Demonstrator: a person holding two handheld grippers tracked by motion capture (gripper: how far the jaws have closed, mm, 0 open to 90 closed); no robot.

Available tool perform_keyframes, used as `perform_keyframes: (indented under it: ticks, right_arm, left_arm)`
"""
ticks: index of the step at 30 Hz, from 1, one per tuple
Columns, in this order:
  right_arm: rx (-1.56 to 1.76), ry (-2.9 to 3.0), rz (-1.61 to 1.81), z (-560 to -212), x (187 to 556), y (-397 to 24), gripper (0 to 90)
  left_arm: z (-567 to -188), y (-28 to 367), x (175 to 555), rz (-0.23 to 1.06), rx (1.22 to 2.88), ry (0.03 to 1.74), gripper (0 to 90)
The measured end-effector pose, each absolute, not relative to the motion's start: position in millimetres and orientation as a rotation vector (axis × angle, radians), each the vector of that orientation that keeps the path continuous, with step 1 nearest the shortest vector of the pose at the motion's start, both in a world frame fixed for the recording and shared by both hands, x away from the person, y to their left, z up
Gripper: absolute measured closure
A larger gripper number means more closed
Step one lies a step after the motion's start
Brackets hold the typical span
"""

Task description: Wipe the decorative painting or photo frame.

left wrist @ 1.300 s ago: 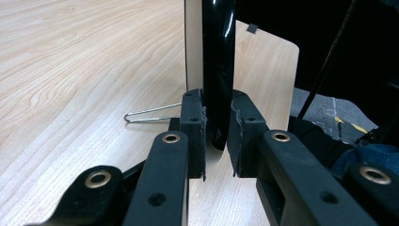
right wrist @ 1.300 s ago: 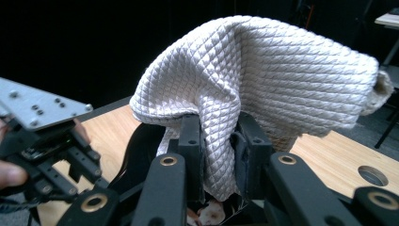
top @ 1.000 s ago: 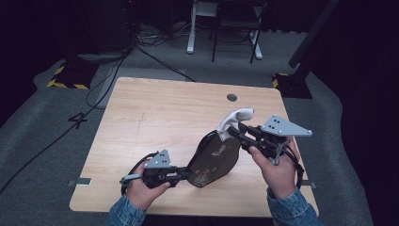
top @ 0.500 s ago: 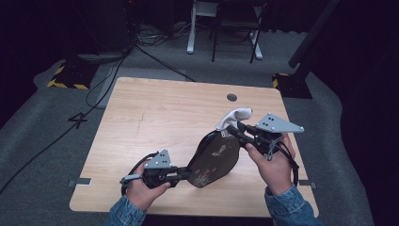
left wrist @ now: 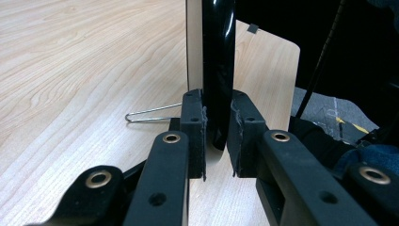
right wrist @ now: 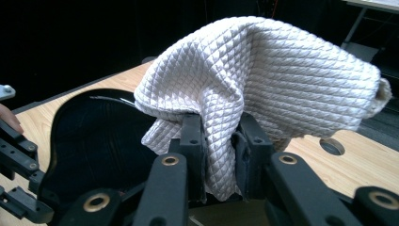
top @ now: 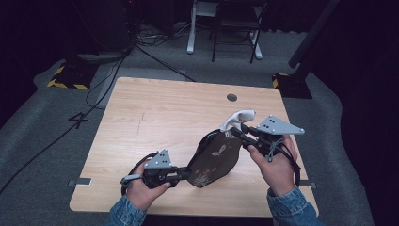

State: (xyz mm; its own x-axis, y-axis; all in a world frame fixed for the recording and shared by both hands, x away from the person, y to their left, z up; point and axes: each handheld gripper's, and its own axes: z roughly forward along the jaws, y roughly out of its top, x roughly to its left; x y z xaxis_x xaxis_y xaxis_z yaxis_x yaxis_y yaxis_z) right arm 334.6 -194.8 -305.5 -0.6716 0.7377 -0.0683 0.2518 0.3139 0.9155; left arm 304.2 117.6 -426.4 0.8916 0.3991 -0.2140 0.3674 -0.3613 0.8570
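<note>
A black oval plate (top: 214, 157) with a floral pattern is held tilted above the wooden table (top: 155, 117). My left gripper (top: 186, 175) is shut on its lower rim. In the left gripper view the glossy black rim (left wrist: 219, 56) stands pinched between the pads of that gripper (left wrist: 219, 136). My right gripper (top: 234, 132) is shut on a white quilted cloth (top: 239, 117) at the plate's upper edge. The cloth (right wrist: 263, 75) bulges over the jaws of the right gripper (right wrist: 220, 141), with the dark plate (right wrist: 94, 141) just behind it to the left.
A thin wire loop (left wrist: 150, 114) lies on the table beside the left jaws. A round cable hole (top: 231, 97) sits near the table's far edge. Chair and desk legs (top: 214, 42) and cables (top: 117, 61) stand on the carpet beyond.
The right gripper and the cloth have shifted a little at the plate's upper edge. The left gripper and the plate have stayed put.
</note>
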Motion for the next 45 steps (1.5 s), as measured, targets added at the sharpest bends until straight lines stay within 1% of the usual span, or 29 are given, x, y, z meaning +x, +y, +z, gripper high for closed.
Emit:
perform_keyframes:
  ticks: [45]
  right_arm:
    - [0.984,2.082,1.239,-333,335,-231,75.4]
  left_arm:
    - [-427,118,304,0.032,1.971,0.567,78.4]
